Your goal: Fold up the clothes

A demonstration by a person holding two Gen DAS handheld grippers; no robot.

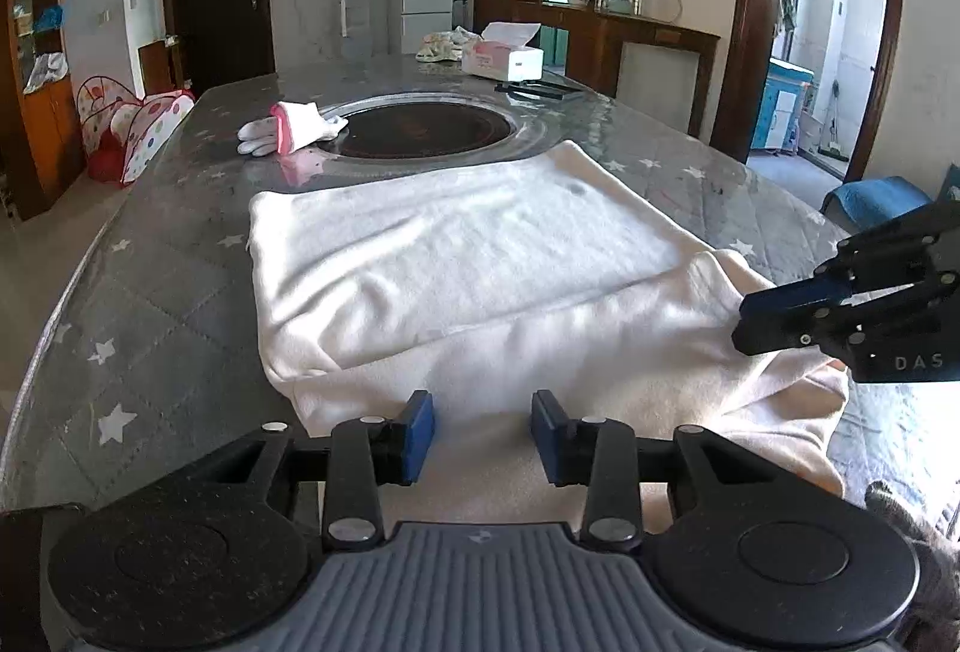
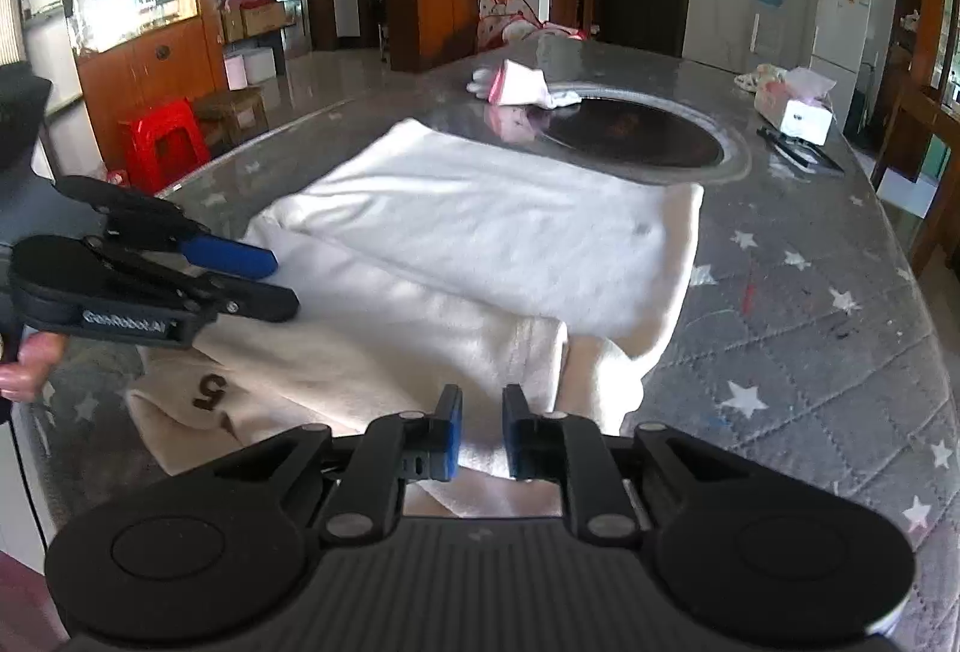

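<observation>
Currently, a white garment (image 1: 456,262) lies partly folded on the grey star-patterned bench (image 1: 150,256), its upper layer laid flat over a creamier lower layer marked "5" (image 2: 210,391). Left gripper (image 1: 482,433): jaws spread, empty, hovering over the garment's near edge at 6 o'clock. Right gripper (image 2: 482,427): jaws apart with a narrow gap, nothing visibly pinched, above the cloth edge; in the left wrist view it sits at 3 o'clock, at the garment's corner. A round dark inset (image 1: 423,130) lies beyond the garment at 12 o'clock. Gloves (image 1: 288,129) rest beside the inset at 11 o'clock. A tissue box (image 1: 503,52) stands at the far end.
</observation>
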